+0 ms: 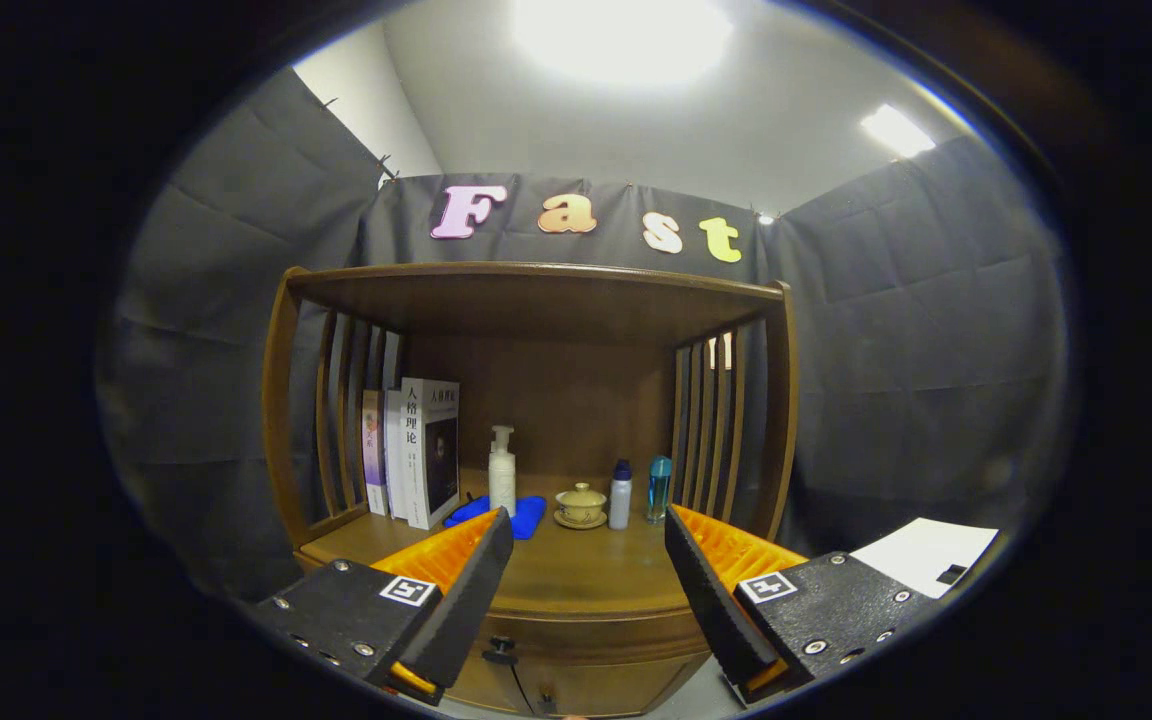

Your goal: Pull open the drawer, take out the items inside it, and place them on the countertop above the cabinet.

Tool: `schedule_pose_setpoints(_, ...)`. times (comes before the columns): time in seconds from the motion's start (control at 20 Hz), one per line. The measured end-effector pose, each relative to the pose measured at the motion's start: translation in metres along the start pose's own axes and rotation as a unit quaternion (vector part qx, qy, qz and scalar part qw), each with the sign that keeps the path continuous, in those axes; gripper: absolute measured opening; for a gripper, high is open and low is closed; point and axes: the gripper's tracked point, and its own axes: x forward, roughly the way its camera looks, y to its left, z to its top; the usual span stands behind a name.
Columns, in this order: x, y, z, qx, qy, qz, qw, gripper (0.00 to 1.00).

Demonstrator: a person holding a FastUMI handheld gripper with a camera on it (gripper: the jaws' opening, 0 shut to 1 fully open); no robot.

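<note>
My gripper (588,560) hangs released, grasping nothing; I should lower squarely onto the drawer knob (500,652) at lower centre, then pull straight.

On the brown wooden cabinet's countertop (576,580), upright books (416,462) stand left; rightward follow a white pump bottle (502,472) on a blue cloth (526,515), a lidded ceramic teacup (581,505), a white bottle (620,496) and a blue bottle (658,489). The gripper (588,528), fingers spread empty, sits before them, above the closed drawer's black knob (500,653).

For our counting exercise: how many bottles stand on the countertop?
3. A white pump bottle stands right of the books; a white bottle and a blue bottle stand right of the cup. The open gripper may hide more.
</note>
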Motion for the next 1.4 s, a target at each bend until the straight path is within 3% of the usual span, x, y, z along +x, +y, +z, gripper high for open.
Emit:
schedule_pose_setpoints(0.75, 0.019, 0.038, -0.04, 0.02, 0.024, 0.042, 0.999, 0.94)
schedule_pose_setpoints(1.1, 0.029, 0.067, -0.118, -0.017, 0.065, 0.032, 0.997, 0.95)
schedule_pose_setpoints(1.4, 0.036, 0.072, -0.177, 0.057, 0.087, 0.02, 0.994, 0.95)
